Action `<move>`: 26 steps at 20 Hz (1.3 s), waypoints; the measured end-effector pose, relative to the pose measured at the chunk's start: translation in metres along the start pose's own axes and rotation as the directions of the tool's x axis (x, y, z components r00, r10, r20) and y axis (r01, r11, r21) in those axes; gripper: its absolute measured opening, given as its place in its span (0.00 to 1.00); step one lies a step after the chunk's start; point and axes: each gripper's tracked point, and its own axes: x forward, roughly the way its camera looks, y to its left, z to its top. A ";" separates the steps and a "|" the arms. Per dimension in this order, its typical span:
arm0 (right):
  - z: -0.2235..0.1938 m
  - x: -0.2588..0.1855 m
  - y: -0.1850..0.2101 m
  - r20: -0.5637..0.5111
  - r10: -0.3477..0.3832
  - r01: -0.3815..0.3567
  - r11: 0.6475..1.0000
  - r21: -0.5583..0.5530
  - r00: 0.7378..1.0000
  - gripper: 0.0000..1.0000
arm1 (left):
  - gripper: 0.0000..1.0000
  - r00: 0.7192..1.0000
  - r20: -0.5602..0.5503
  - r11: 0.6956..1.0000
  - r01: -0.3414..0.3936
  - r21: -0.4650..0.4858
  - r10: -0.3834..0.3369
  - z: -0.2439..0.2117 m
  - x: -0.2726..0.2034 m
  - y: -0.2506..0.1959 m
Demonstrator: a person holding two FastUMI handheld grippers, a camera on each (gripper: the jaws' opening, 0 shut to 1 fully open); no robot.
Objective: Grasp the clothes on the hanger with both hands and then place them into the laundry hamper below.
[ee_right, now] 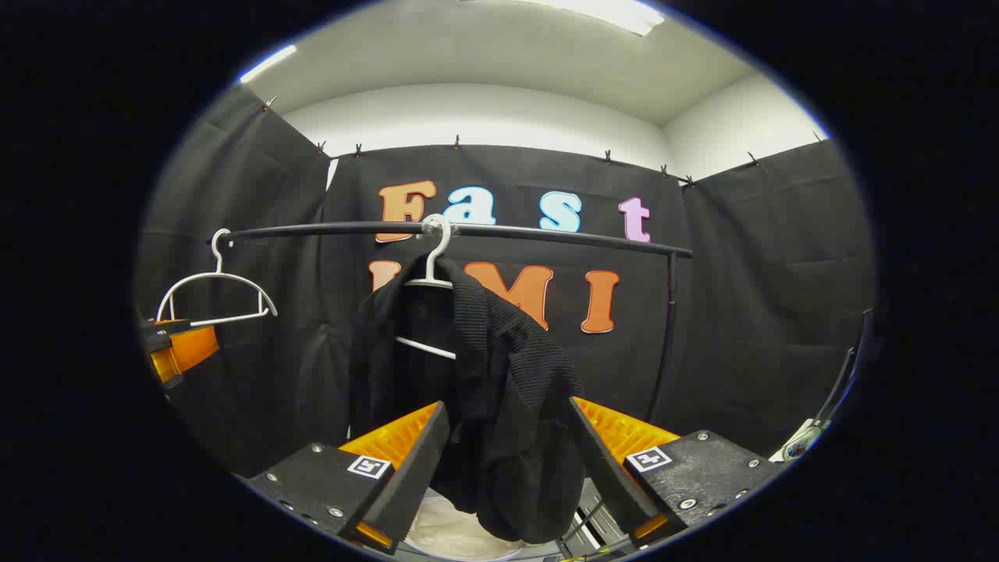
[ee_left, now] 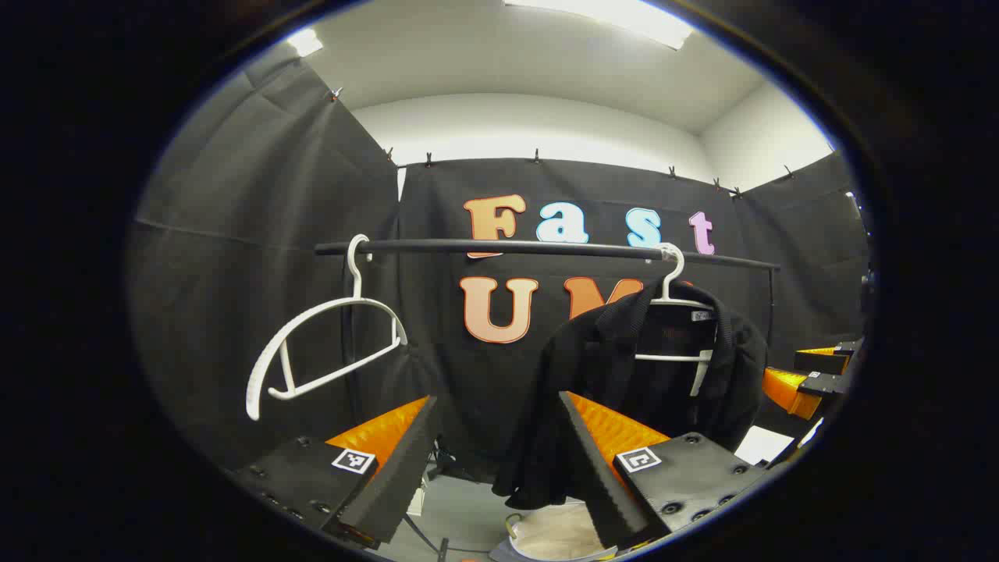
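the left gripper (ee_left: 499, 460) stands wide open with nothing between its fingers, pointed a little to the side of the black ribbed knit garment (ee_left: 624, 367), whose hanging edge crosses in front of its right-hand finger without being gripped. the right gripper (ee_right: 507, 460) is likewise spread wide and grips nothing; the lower drape of the garment (ee_right: 499, 390) hangs between its two fingers in that view, though whether the cloth touches either finger or lies a little beyond them cannot be told. outward from the claws, the garment is draped over a white plastic hanger (ee_left: 671, 312) that hooks on the black horizontal metal rail (ee_left: 546, 248), so it has not been lifted off yet. farther along the same rail, well apart, hangs a second white plastic hanger, bare (ee_left: 312, 351). below the garment, between and under the fingers, shows a pale cloth-lined laundry hamper (ee_left: 554, 535), seen in the right gripper view as a light patch (ee_right: 445, 531) under the garment's hem. judged from this, the task is at its start: both claws are lined up for the grasp, but nothing is closed yet. left to do: close both on the cloth, draw it off the hanger, lower it and let it go into the hamper.
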 end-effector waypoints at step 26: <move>-0.060 0.031 0.072 -0.101 -0.041 0.042 0.999 0.012 0.994 0.94 | 0.93 0.997 -0.014 0.997 0.079 -0.003 -0.079 -0.030 0.035 -0.003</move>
